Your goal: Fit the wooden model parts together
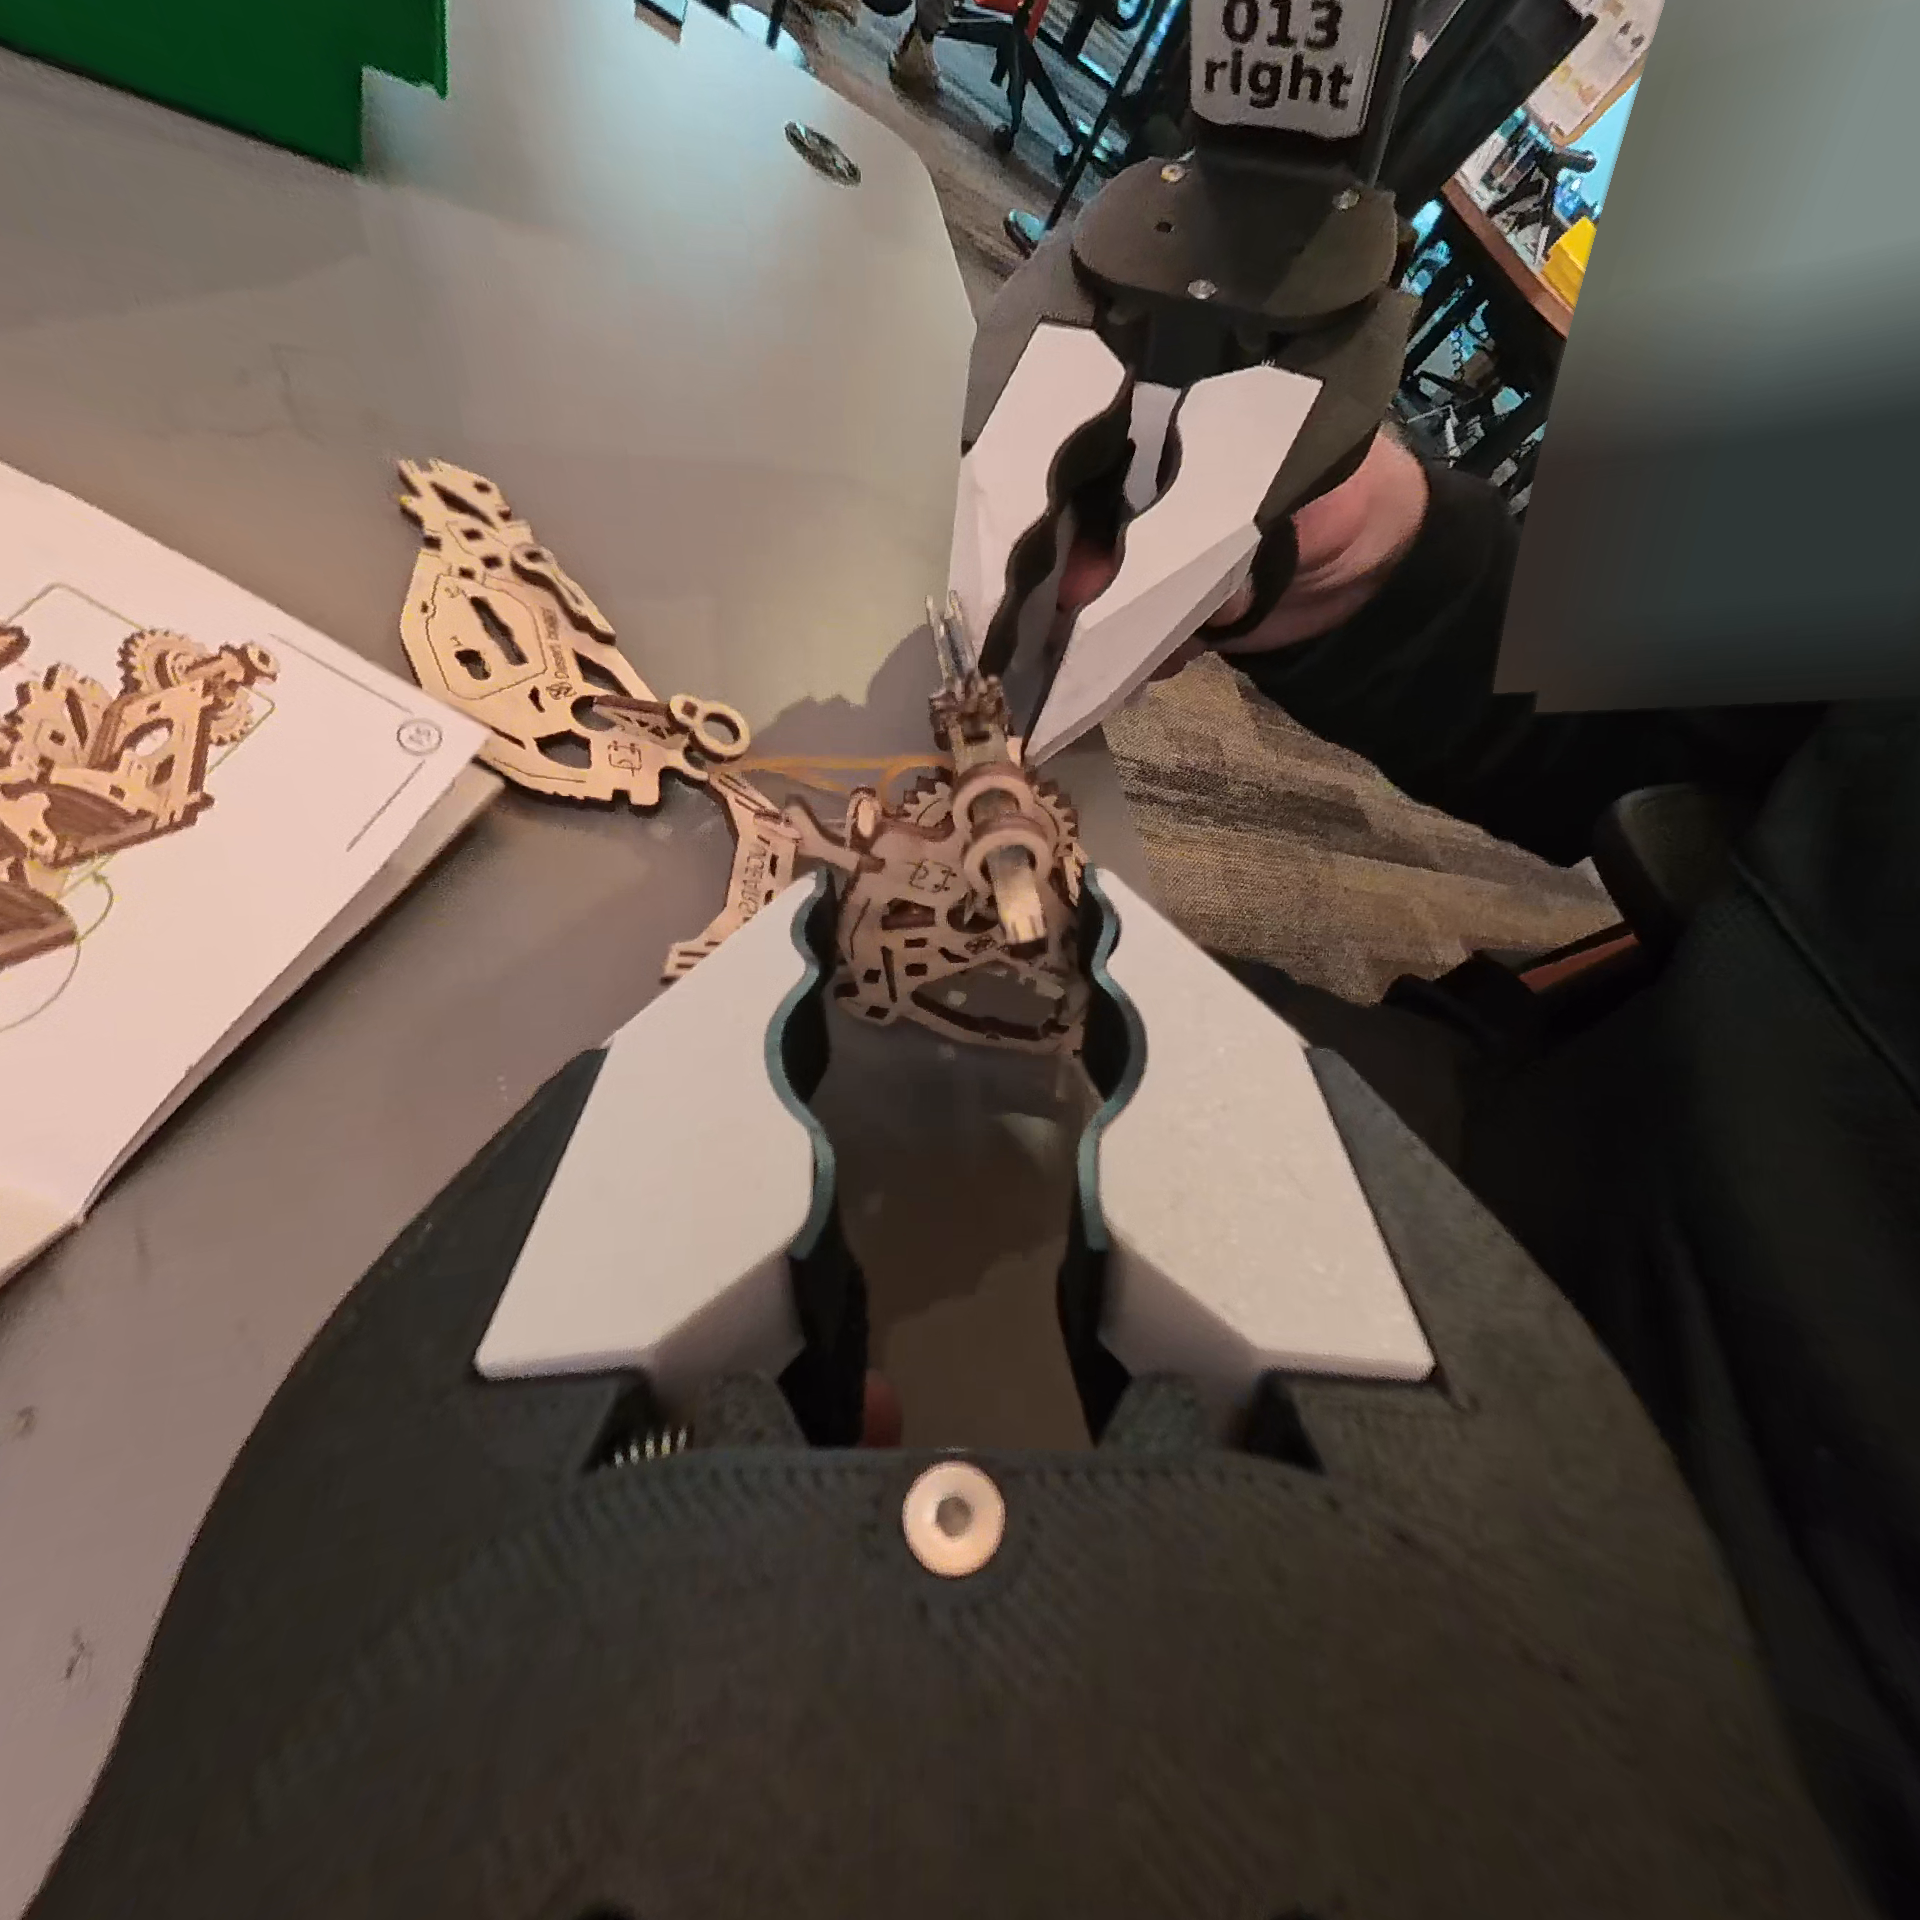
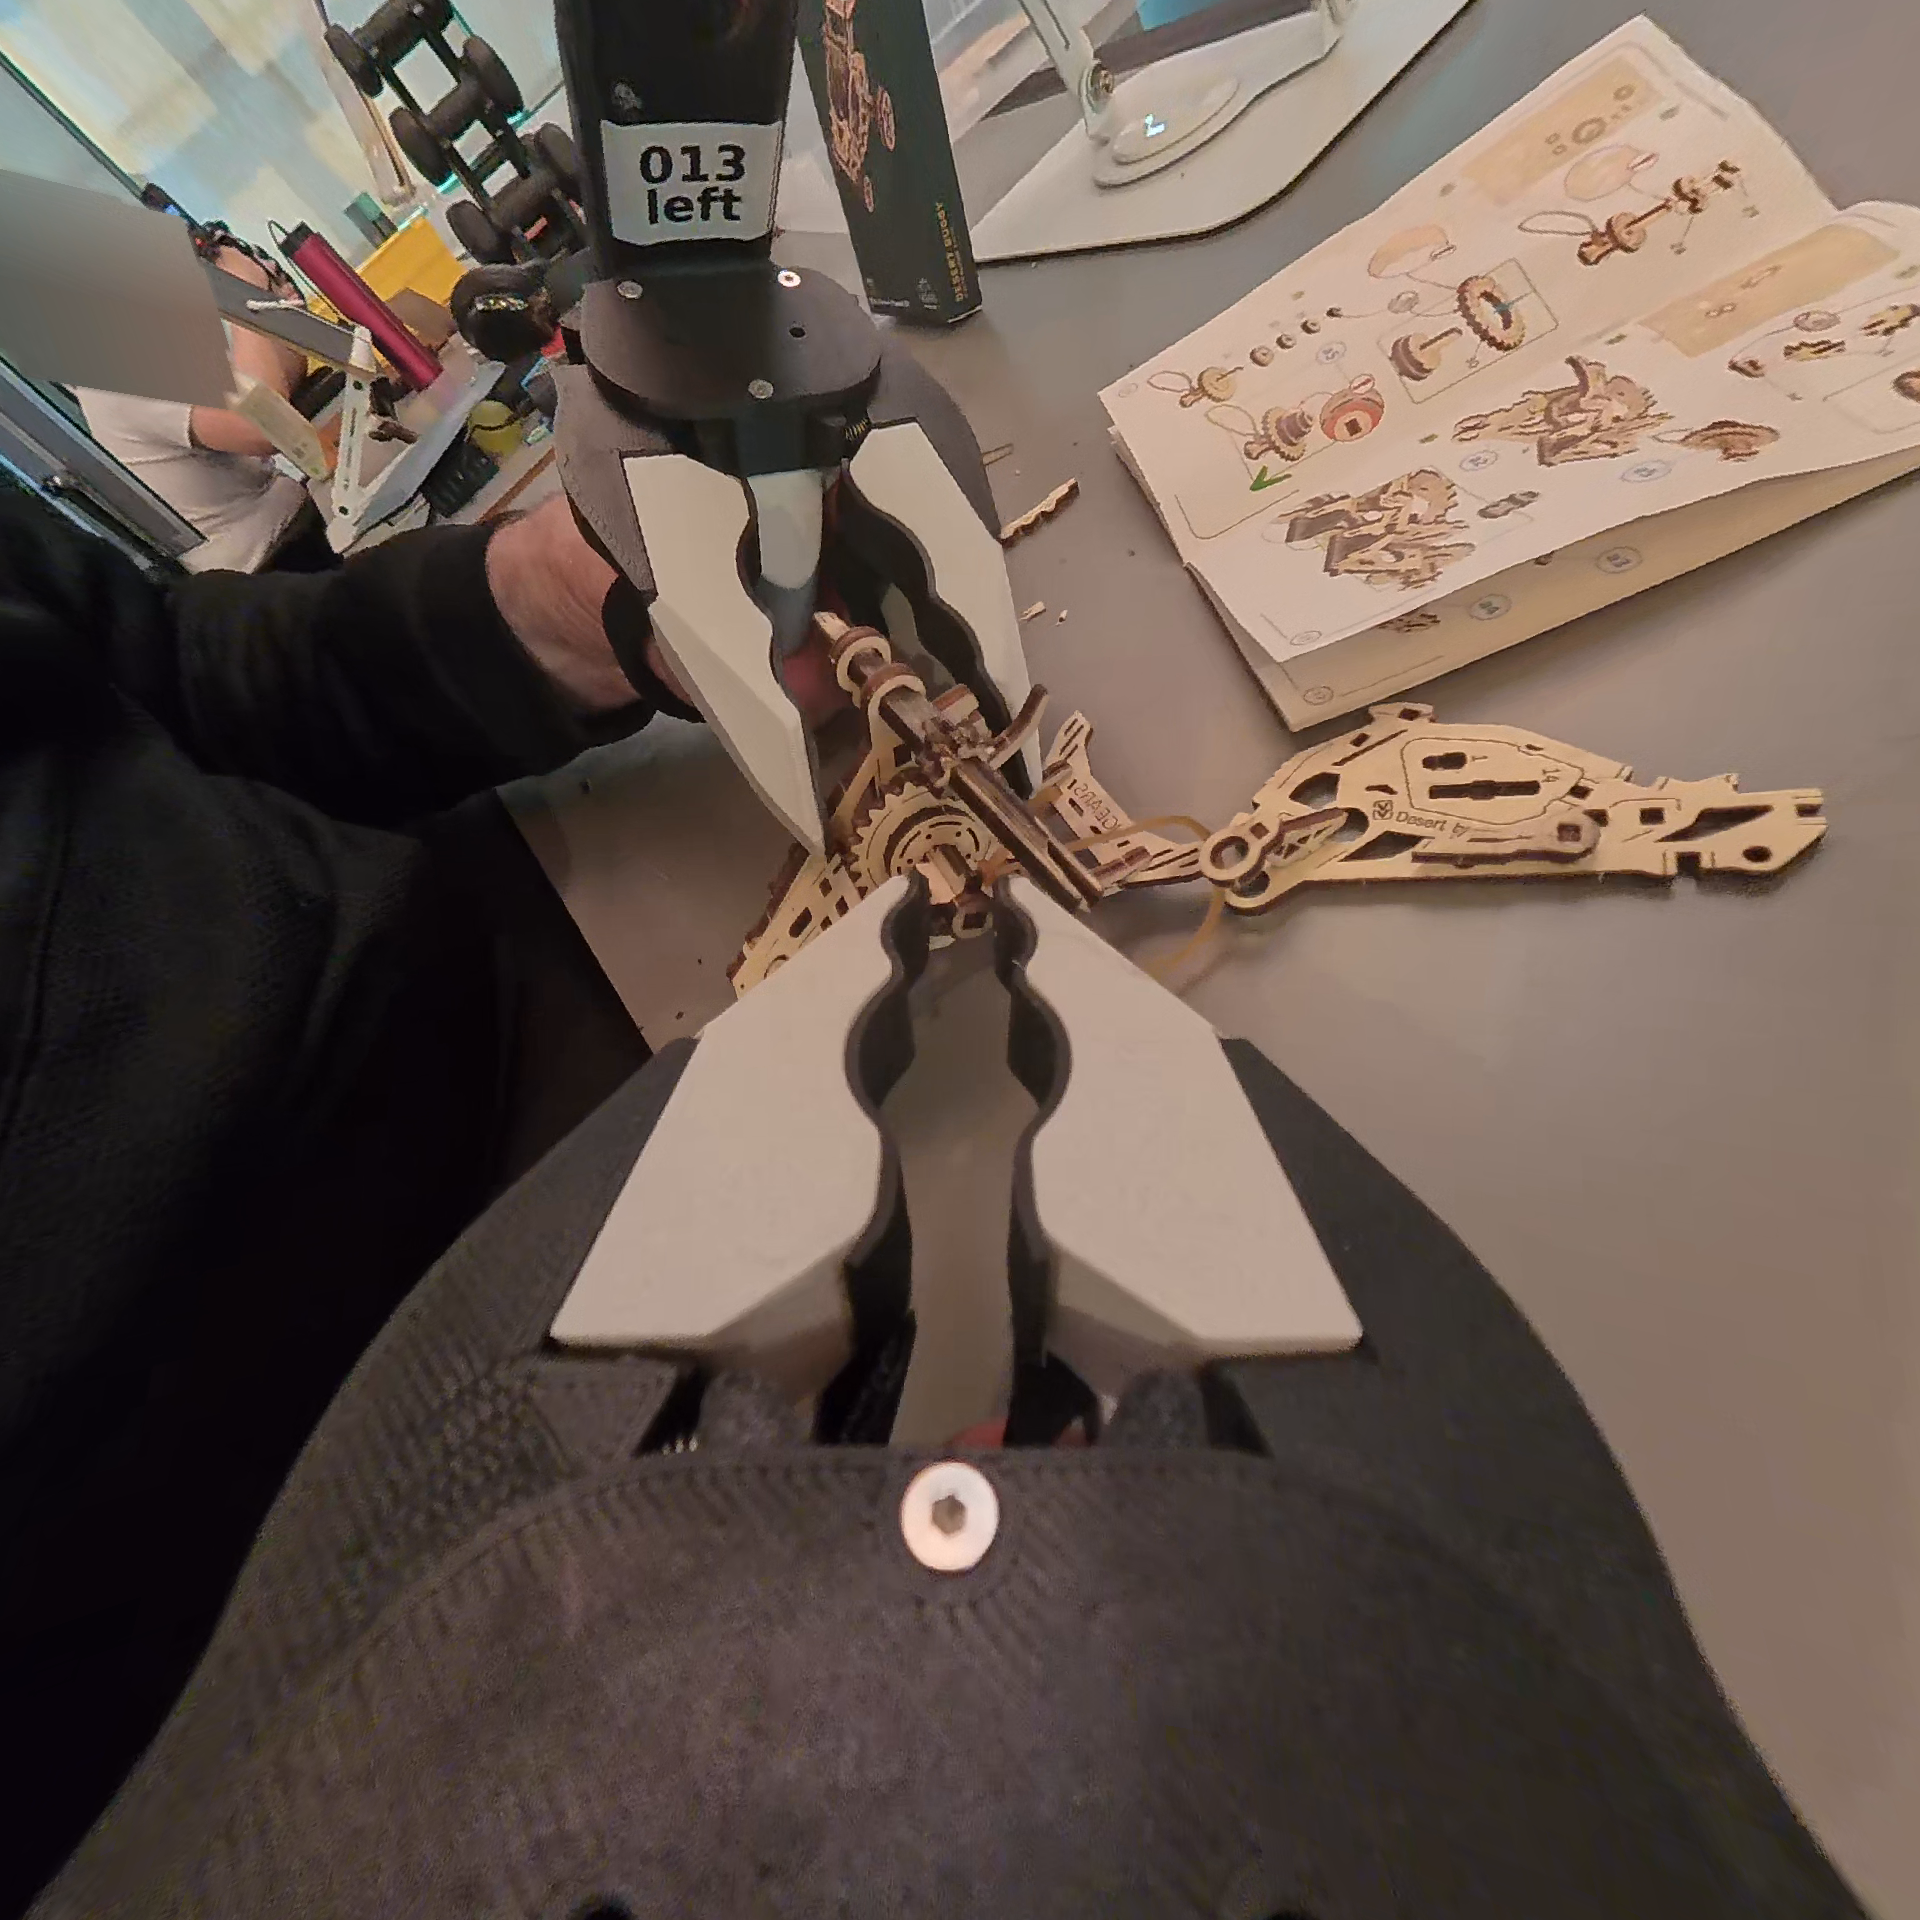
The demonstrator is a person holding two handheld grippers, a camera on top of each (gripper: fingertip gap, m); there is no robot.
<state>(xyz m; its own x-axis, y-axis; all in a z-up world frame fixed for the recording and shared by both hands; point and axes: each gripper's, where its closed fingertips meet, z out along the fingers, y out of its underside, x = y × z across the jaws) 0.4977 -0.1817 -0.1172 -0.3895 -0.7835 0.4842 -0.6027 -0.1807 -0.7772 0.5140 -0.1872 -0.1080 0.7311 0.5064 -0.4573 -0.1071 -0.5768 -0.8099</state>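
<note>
A partly built wooden model with gears and an axle is held just above the grey table's near edge. My left gripper is shut on its body, one finger on each side; it also shows in the right wrist view. My right gripper faces it and is closed on the axle's end, beside a toothed gear. In the left wrist view the right gripper pinches the model's far end. A yellow rubber band trails from the model.
A flat wooden side panel lies on the grey table behind the model. An open instruction booklet lies beyond it. A dark box stands at the back. The person's dark-clothed lap is beside the table edge. Both grippers' tips are close together, under 4 cm apart.
</note>
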